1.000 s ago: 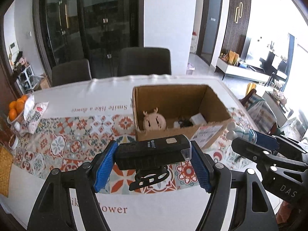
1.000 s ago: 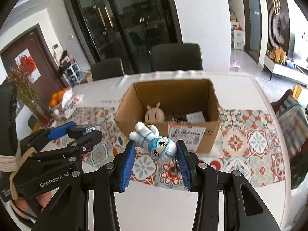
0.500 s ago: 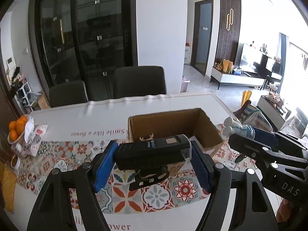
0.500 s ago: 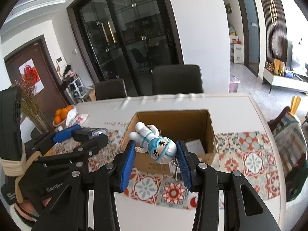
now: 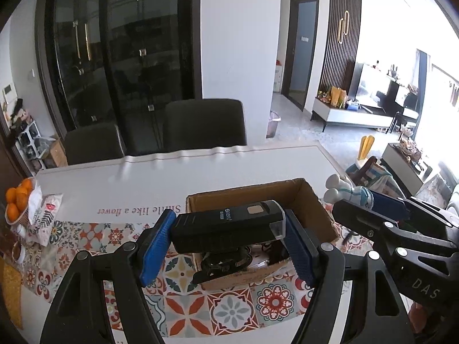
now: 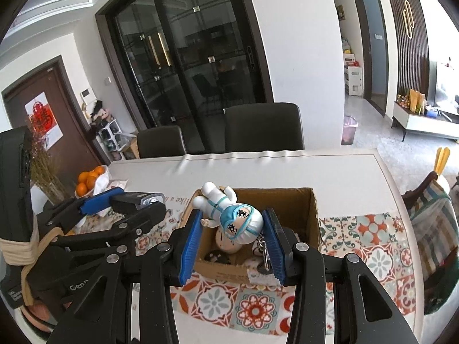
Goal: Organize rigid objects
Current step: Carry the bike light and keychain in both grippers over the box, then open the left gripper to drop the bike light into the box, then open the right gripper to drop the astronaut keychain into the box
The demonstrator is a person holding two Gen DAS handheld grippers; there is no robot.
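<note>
My left gripper [image 5: 228, 238] is shut on a black bike light [image 5: 226, 229], held crosswise between the blue pads, its mount strap hanging below. It hovers over the near wall of an open cardboard box [image 5: 312, 200]. My right gripper [image 6: 233, 229] is shut on a white and blue figurine keychain [image 6: 232, 215], head toward the camera, above the same cardboard box [image 6: 311, 215]. Inside the box lie a round beige toy and small items, partly hidden. The left gripper with the bike light [image 6: 137, 199] shows at left in the right wrist view; the figurine [image 5: 344, 189] shows at right in the left wrist view.
The box stands on a white table [image 5: 143, 183] with a patterned tile runner [image 5: 229, 309]. A basket of oranges [image 6: 90, 182] and a snack bag [image 5: 43, 215] sit at the left edge. Two dark chairs [image 6: 264, 127] stand behind the table. A draped chair is at right.
Both grippers have risen and moved toward the box with their objects still gripped. The box now lies directly beneath the jaws, lower in both views.
</note>
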